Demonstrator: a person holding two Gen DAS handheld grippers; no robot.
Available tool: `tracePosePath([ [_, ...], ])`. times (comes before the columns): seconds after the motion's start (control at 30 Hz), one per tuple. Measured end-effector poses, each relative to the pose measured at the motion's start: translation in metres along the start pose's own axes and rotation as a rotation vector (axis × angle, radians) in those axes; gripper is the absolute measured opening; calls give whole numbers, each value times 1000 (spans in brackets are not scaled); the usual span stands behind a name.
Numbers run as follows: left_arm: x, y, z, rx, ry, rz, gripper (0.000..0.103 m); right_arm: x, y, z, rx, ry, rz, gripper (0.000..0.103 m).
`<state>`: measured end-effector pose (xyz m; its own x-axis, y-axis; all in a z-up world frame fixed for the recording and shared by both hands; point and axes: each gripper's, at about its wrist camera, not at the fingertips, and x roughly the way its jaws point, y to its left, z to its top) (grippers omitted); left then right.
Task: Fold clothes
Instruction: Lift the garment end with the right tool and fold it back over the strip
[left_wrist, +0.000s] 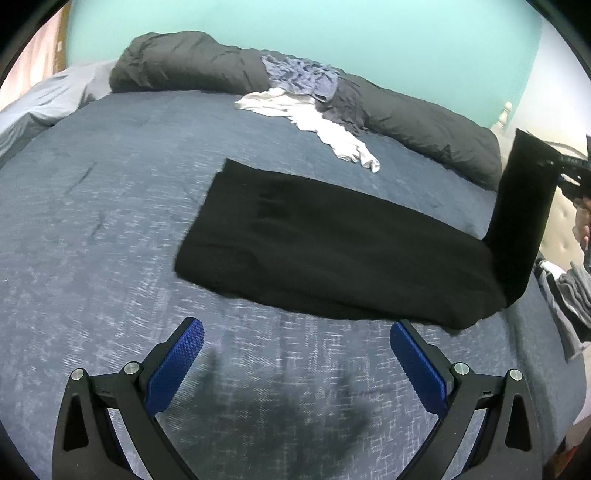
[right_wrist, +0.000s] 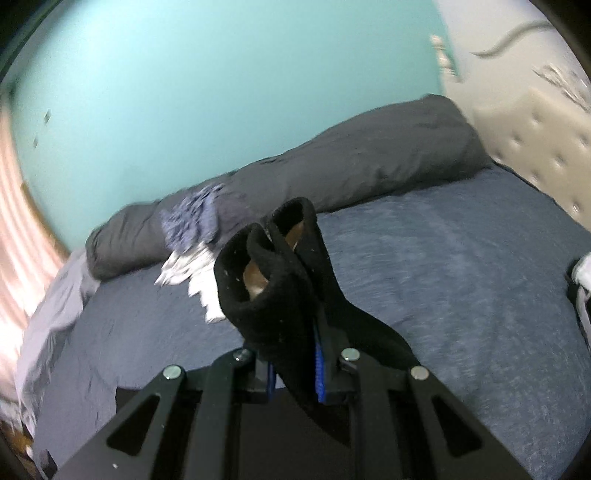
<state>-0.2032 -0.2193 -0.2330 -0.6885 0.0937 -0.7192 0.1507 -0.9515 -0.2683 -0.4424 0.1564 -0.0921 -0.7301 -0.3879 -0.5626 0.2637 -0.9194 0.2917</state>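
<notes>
A blue bedspread (left_wrist: 110, 206) lies beneath and ahead of the left gripper. Beyond it, a rolled dark grey duvet (left_wrist: 184, 62) runs along the teal wall (left_wrist: 332, 33). Ahead and to the right of the right gripper stands a pale tufted headboard (right_wrist: 535, 140).

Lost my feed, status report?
Left gripper open, empty over the bed. Right gripper shut on black pants, leg end lifted. White garment beyond, clear.
</notes>
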Motion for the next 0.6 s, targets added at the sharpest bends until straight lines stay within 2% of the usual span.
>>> tracePosePath([
  [0.17, -19, 16, -5, -82, -20, -14, 103, 8, 62, -16, -60, 38, 45, 15],
  [0.43, -25, 31, -16, -113, -10, -14, 103, 28, 153, -48, -145, 87, 116, 15],
  [0.6, -23, 36, -21, -109, -3, -27, 103, 44, 187, -68, -177, 120, 130, 15],
])
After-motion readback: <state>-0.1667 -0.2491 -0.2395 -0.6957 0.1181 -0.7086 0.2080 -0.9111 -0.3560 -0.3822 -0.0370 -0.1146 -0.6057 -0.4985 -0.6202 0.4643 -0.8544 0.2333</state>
